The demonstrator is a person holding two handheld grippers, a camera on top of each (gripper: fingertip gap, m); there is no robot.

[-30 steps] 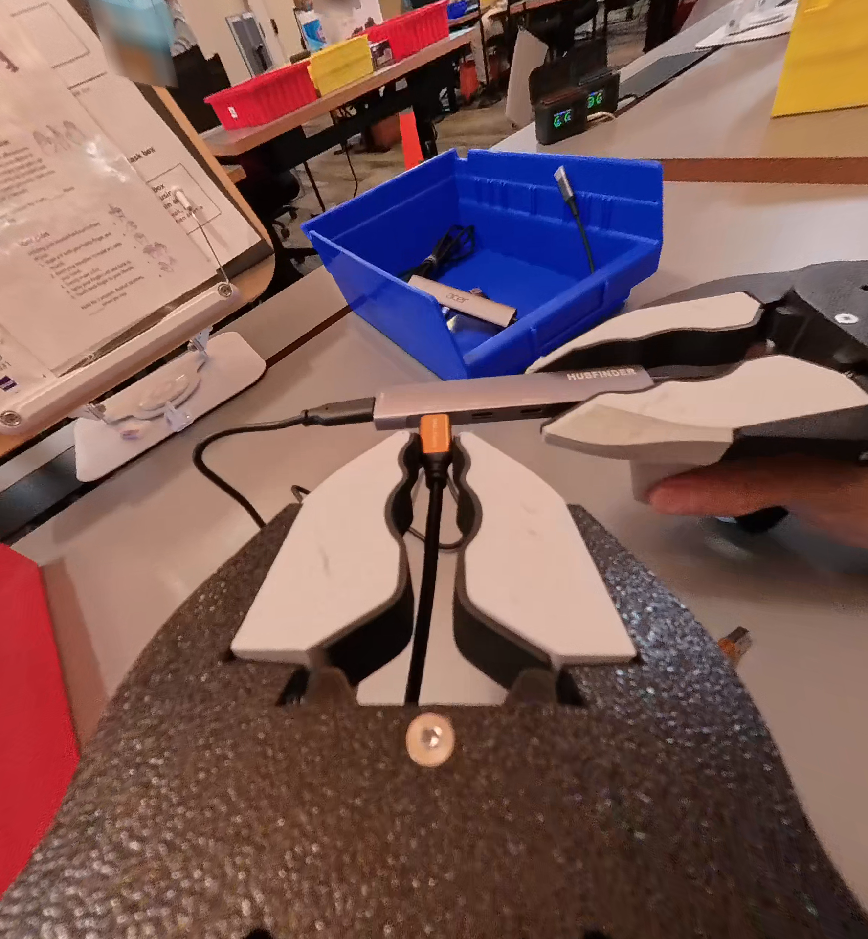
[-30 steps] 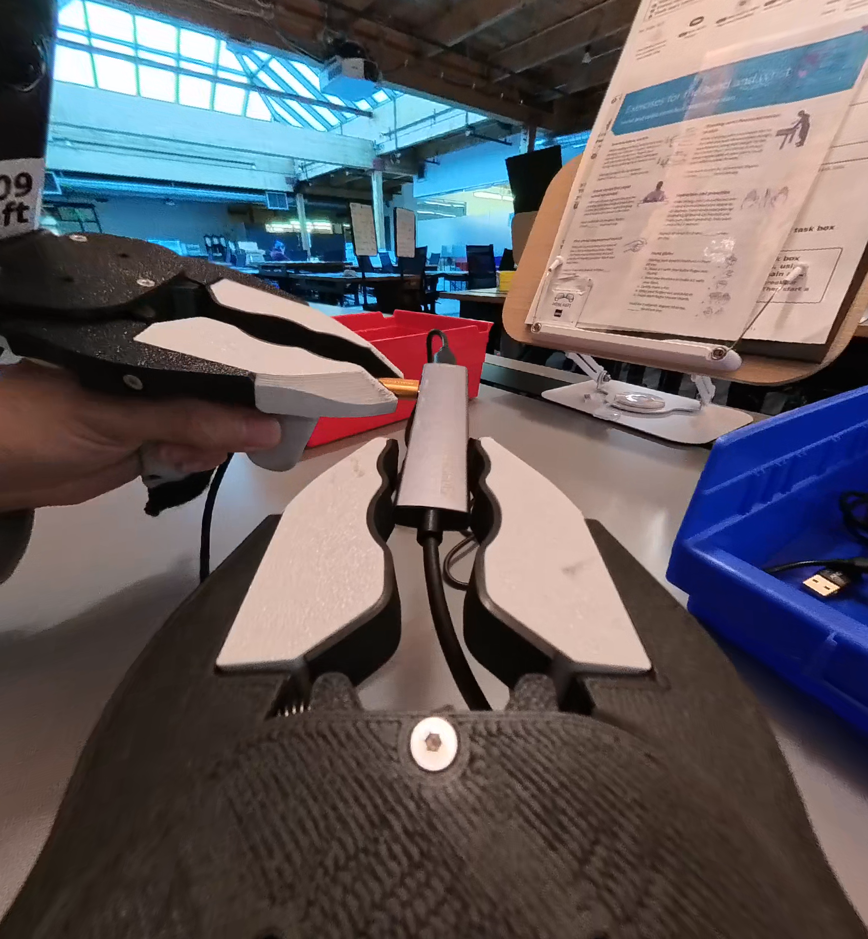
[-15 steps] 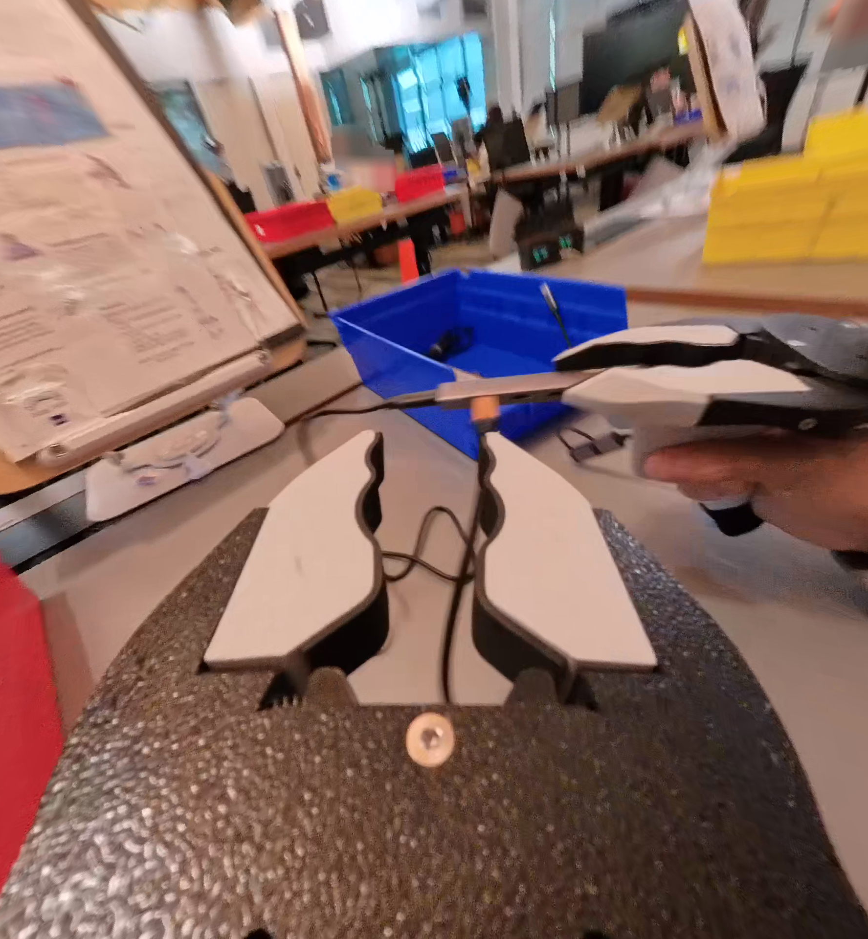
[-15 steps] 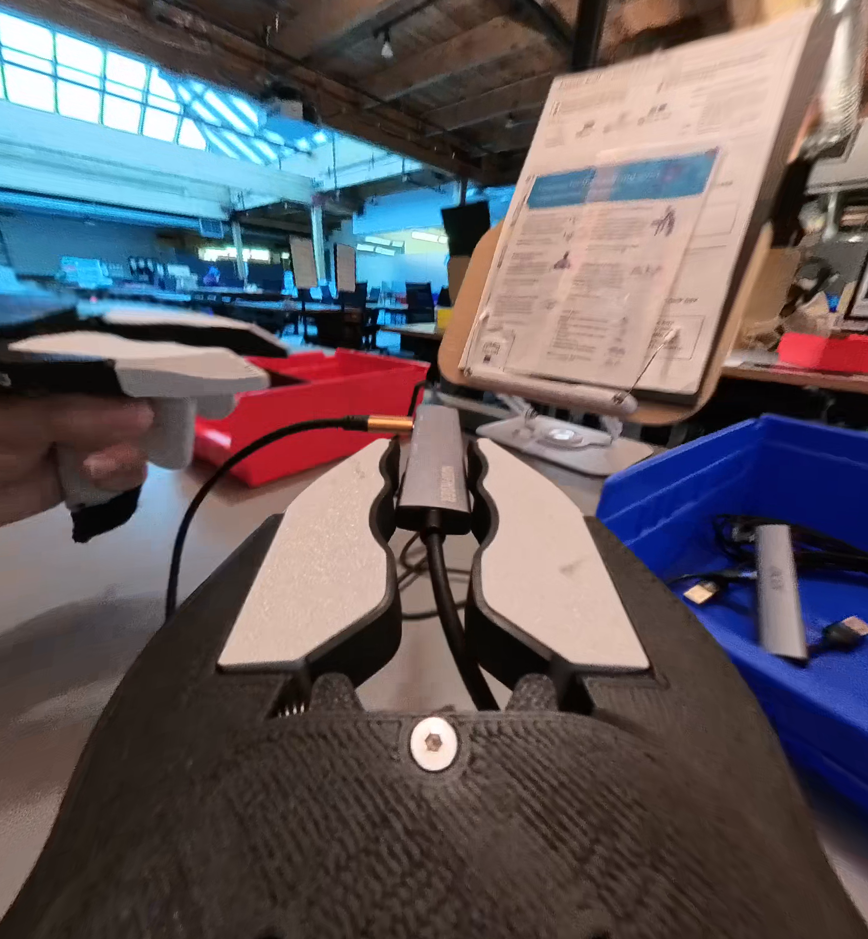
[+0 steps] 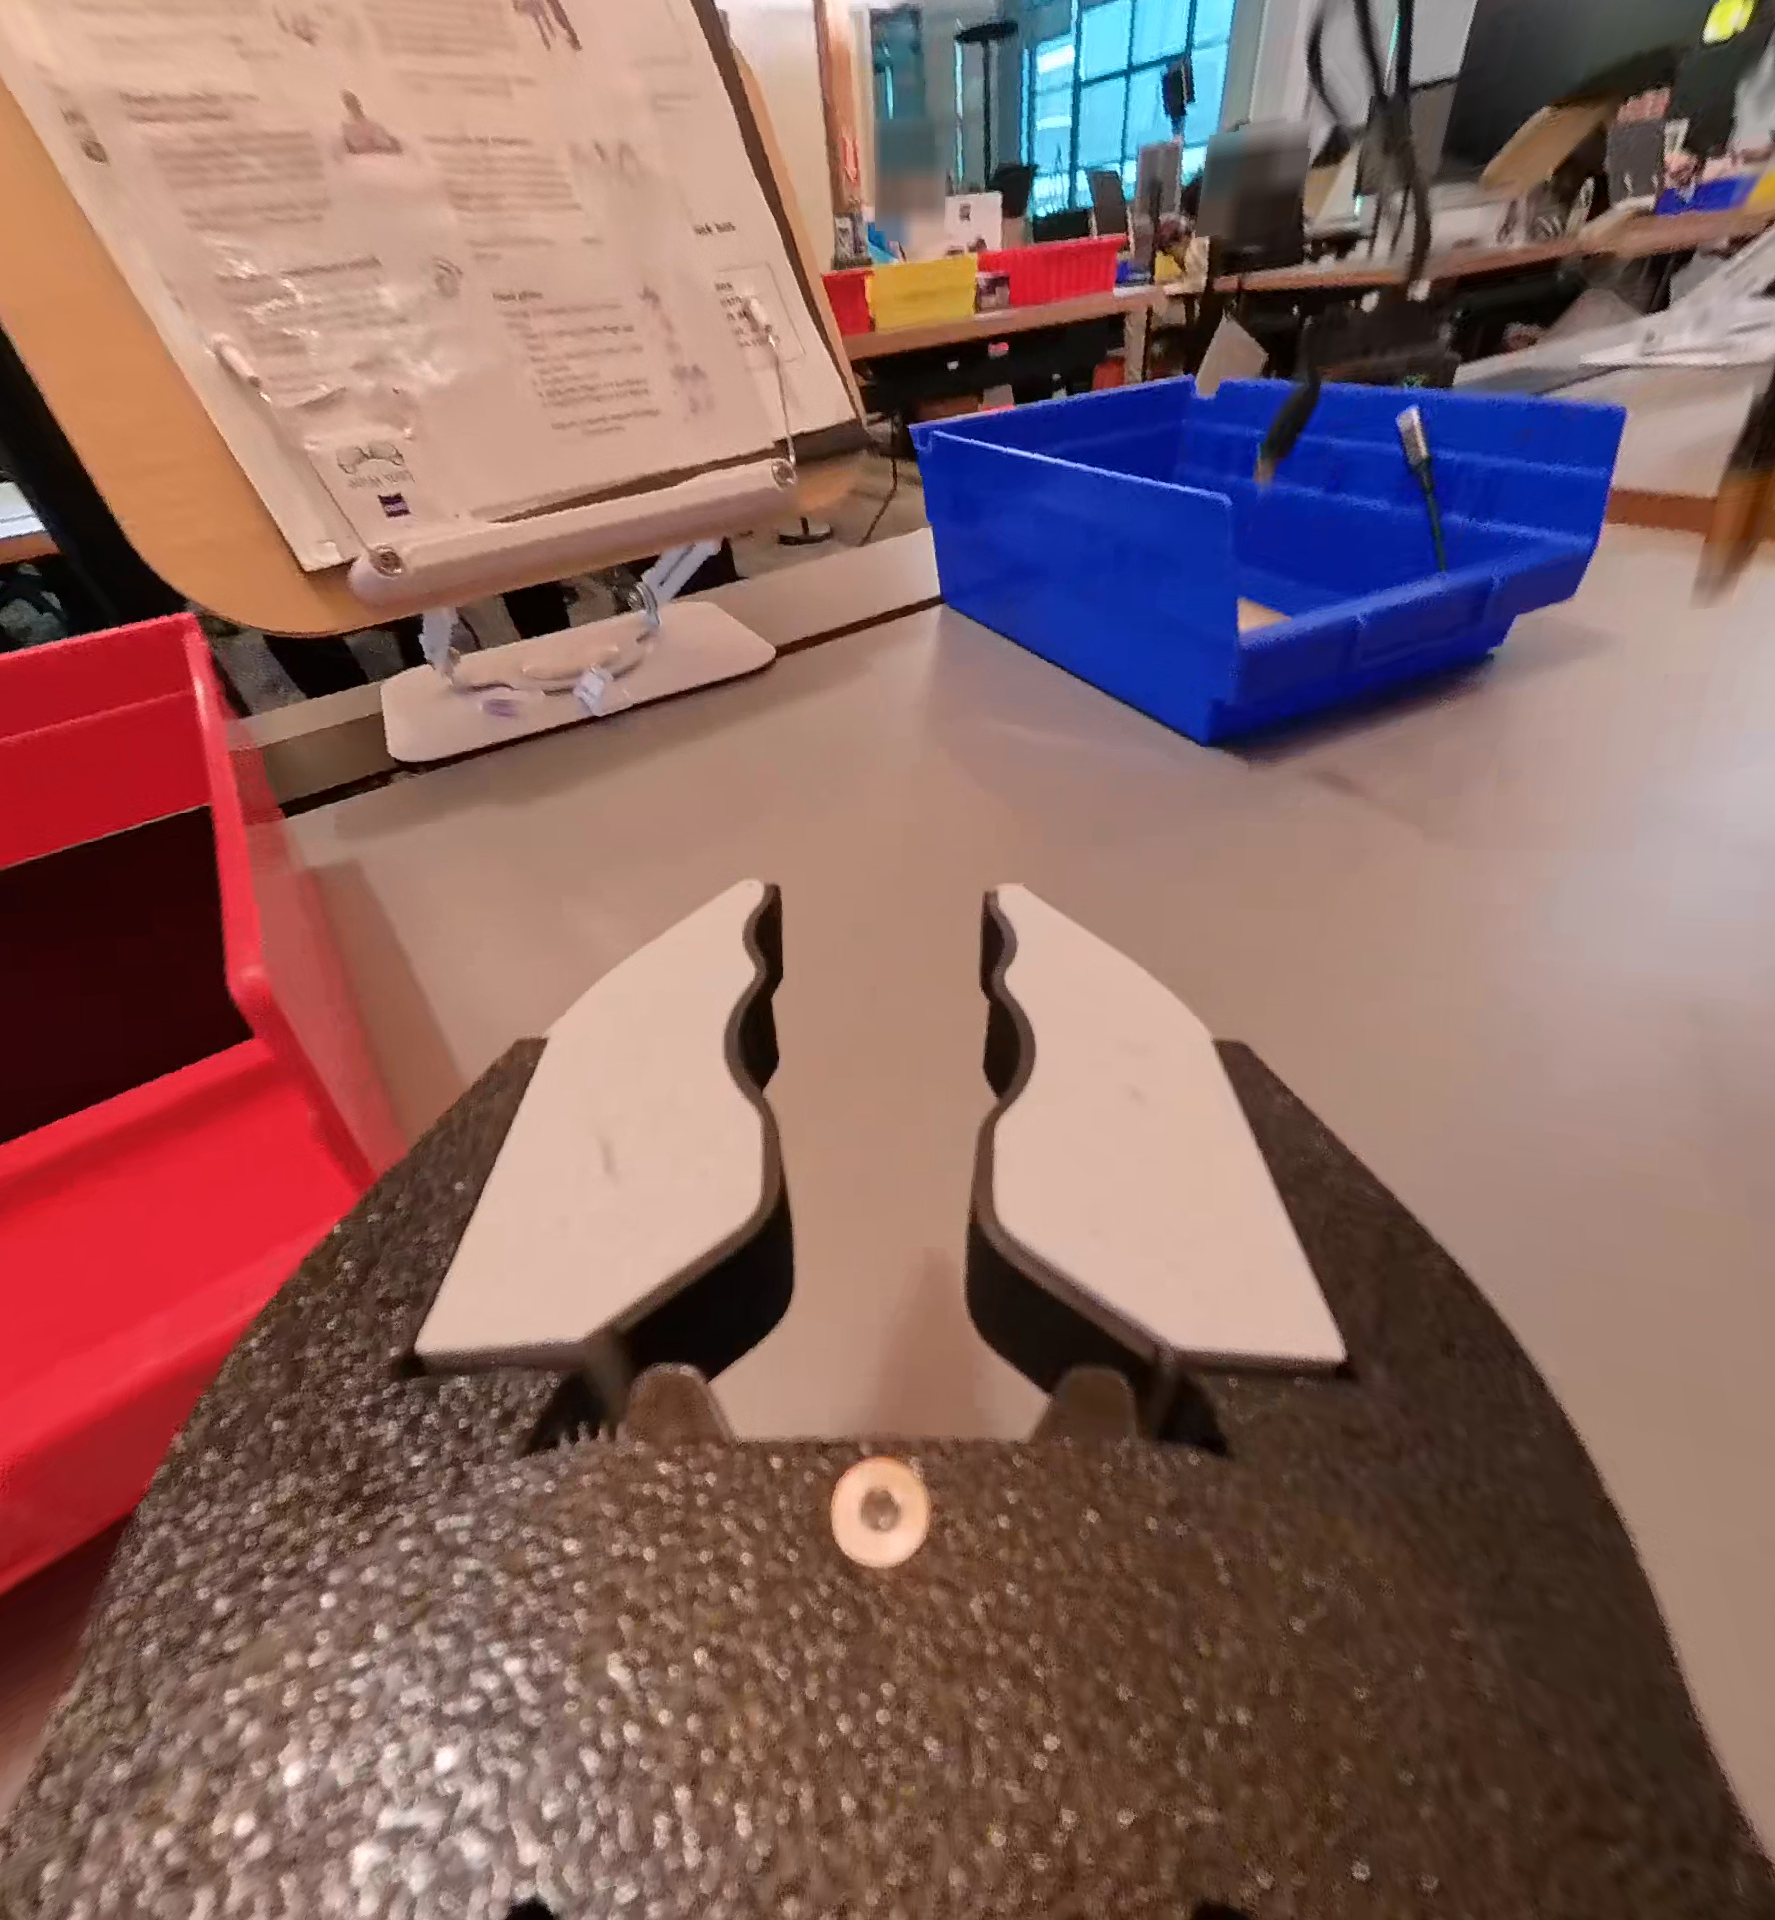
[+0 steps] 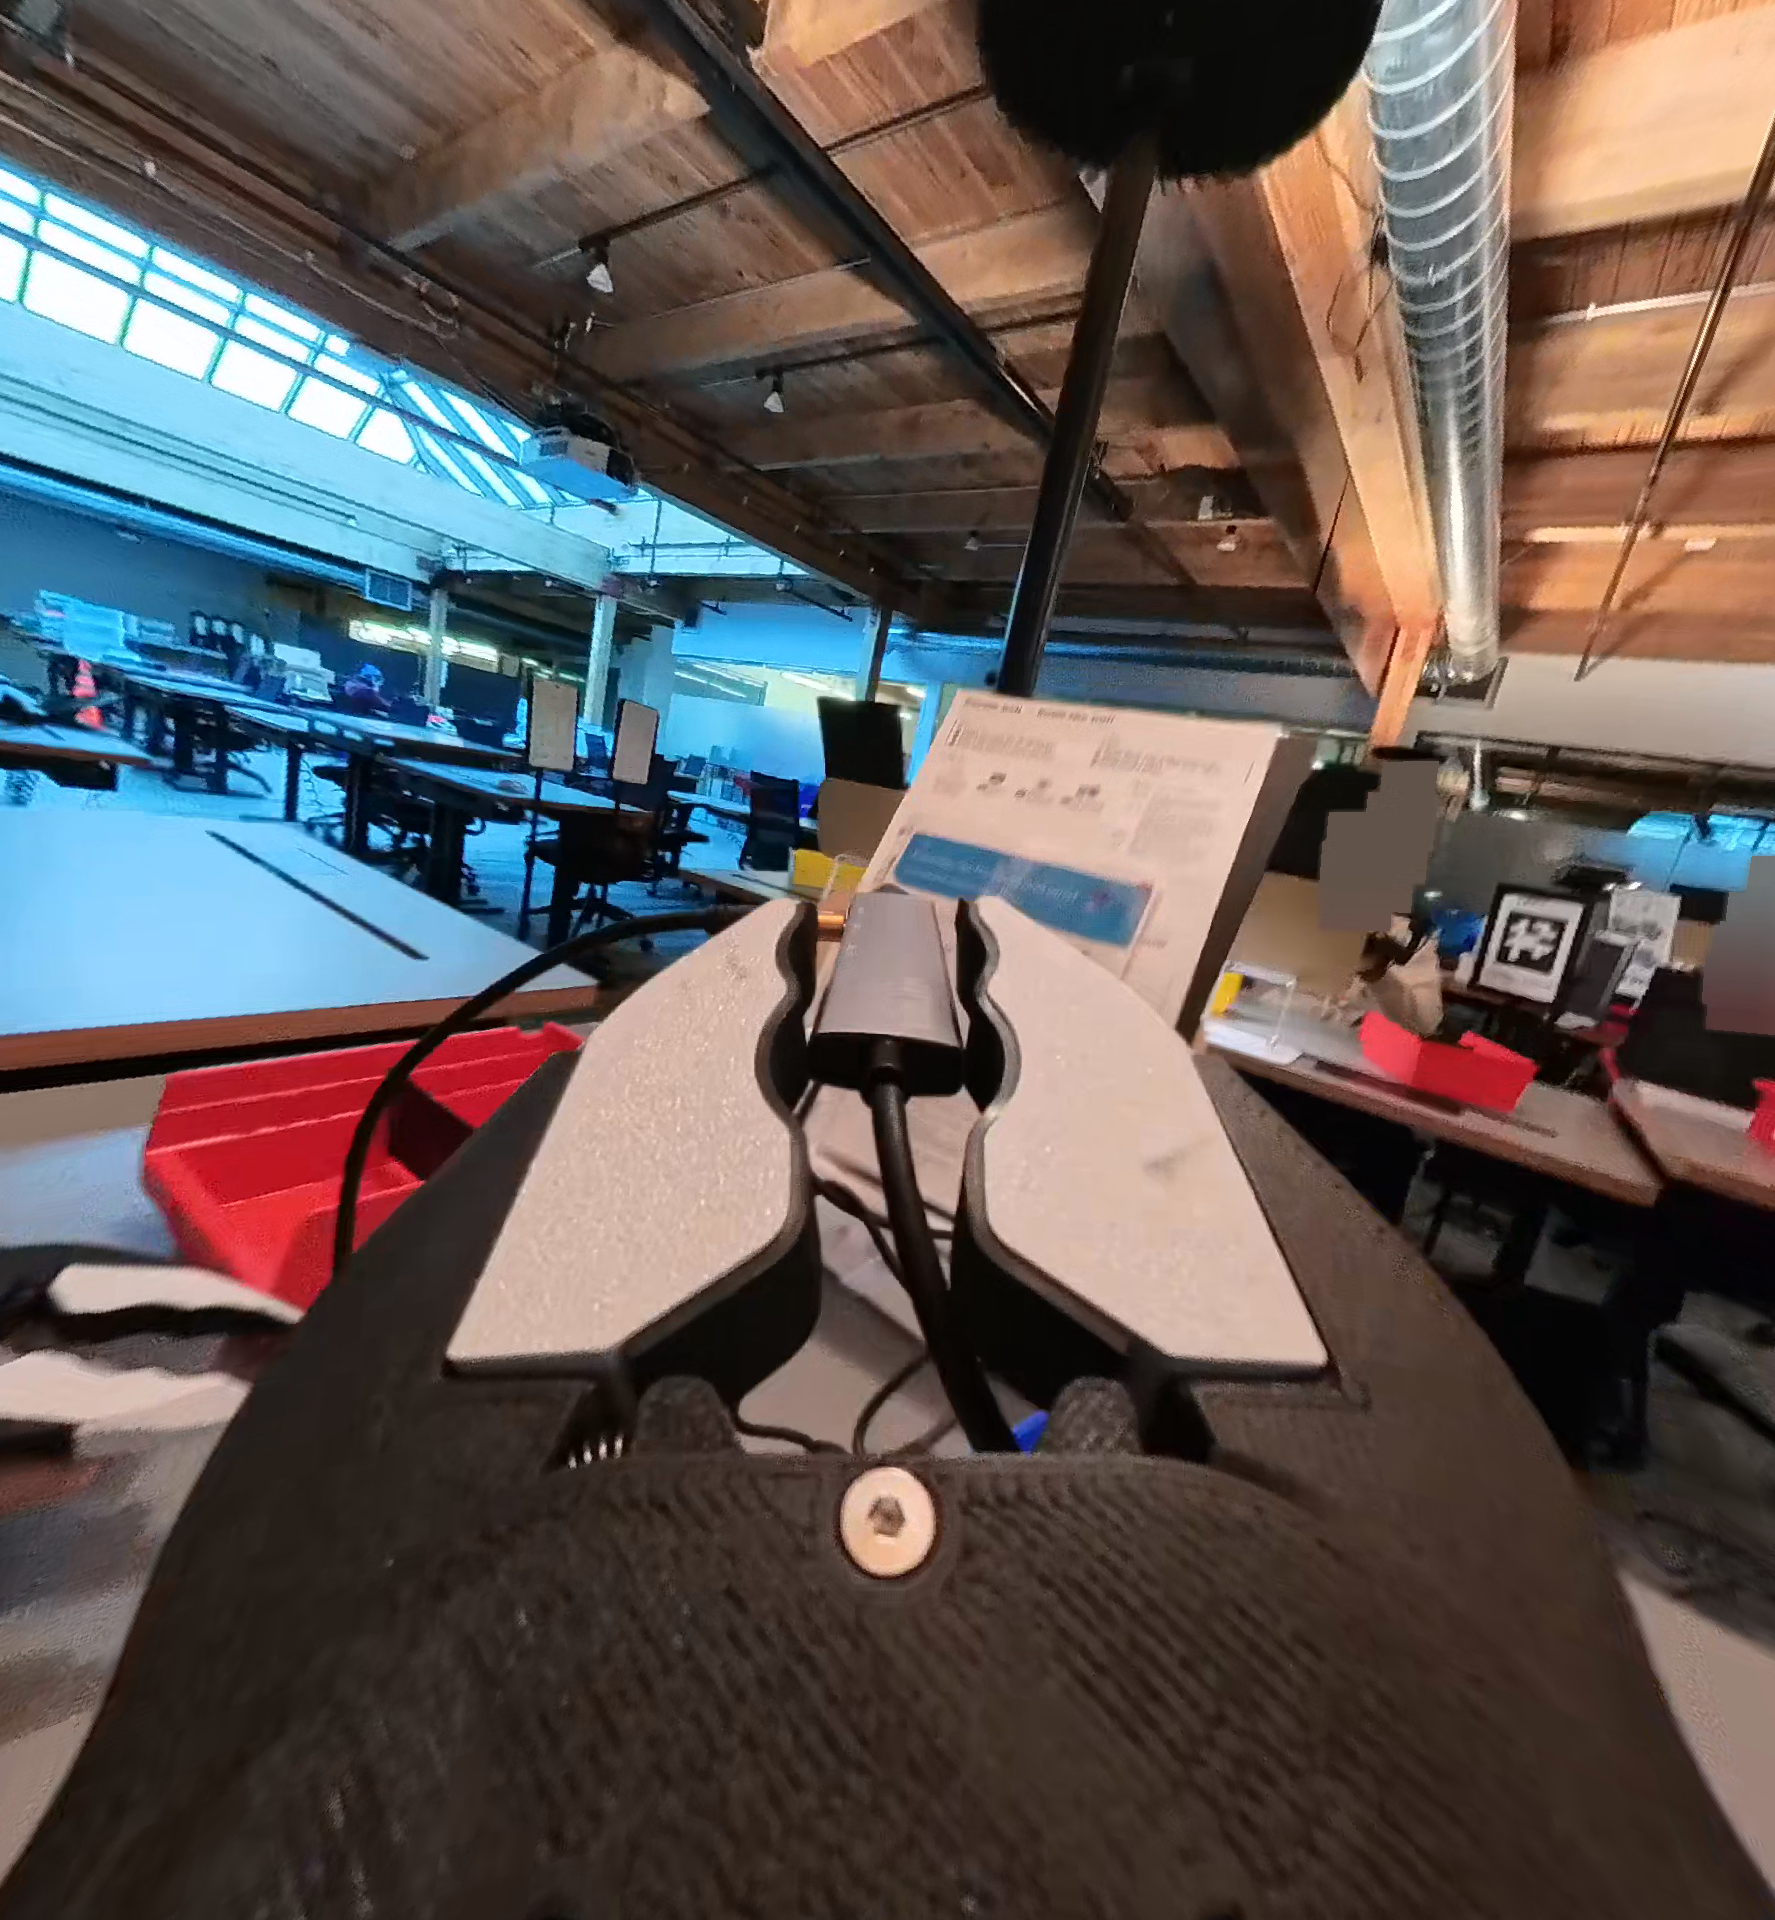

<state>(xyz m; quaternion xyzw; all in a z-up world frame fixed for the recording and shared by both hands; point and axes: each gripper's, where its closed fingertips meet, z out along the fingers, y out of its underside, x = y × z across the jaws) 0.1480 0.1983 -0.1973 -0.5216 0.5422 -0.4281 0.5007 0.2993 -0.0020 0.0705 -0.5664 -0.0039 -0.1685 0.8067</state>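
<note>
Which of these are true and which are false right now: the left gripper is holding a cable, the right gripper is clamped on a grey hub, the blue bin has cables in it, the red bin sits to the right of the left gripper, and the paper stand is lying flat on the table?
1. The left gripper holds a cable. False: its jaws stand apart with only bare table between them.
2. The right gripper is clamped on a grey hub. True.
3. The blue bin has cables in it. True: cable ends stick up above its wall.
4. The red bin sits right of the left gripper. False: it is on its left.
5. The paper stand lies flat. False: it leans up on a white base.
</note>
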